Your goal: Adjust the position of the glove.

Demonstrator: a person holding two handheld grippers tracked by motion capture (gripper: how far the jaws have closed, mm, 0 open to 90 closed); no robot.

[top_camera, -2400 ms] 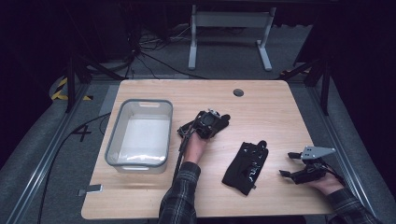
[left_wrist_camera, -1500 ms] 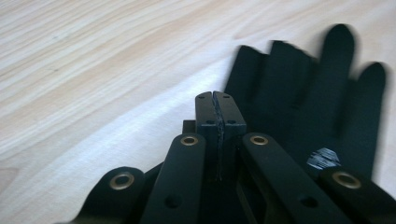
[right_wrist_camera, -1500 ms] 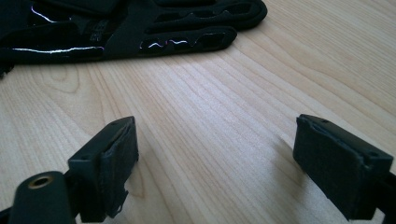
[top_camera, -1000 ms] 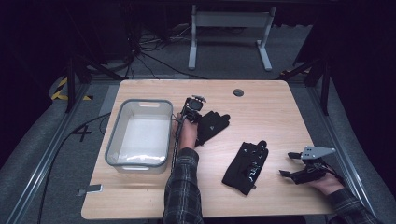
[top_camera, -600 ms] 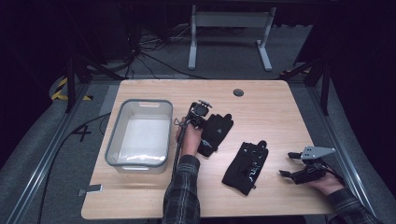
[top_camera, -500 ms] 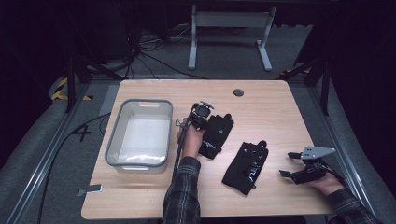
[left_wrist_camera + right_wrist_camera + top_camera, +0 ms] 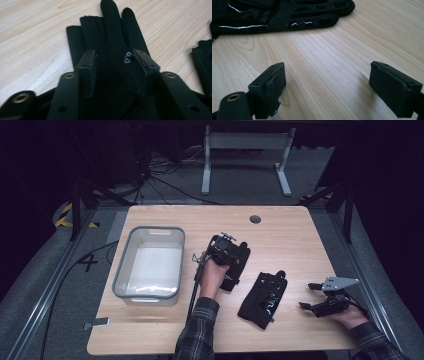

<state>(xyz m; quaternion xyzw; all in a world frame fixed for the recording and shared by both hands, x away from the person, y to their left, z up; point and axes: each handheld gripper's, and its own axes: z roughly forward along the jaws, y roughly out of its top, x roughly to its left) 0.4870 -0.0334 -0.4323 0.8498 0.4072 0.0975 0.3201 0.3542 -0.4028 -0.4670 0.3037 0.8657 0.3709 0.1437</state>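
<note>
L tool (image 7: 113,68) over glove (image 7: 110,42), fingers pointing away.

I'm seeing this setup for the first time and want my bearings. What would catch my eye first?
Two black gloves on the pale wooden table: one glove at the centre under the left gripper, whose fingers have just been opening over it, and a second glove to its right. A clear empty bin sits at the left, and the right gripper rests open near the right edge.
</note>
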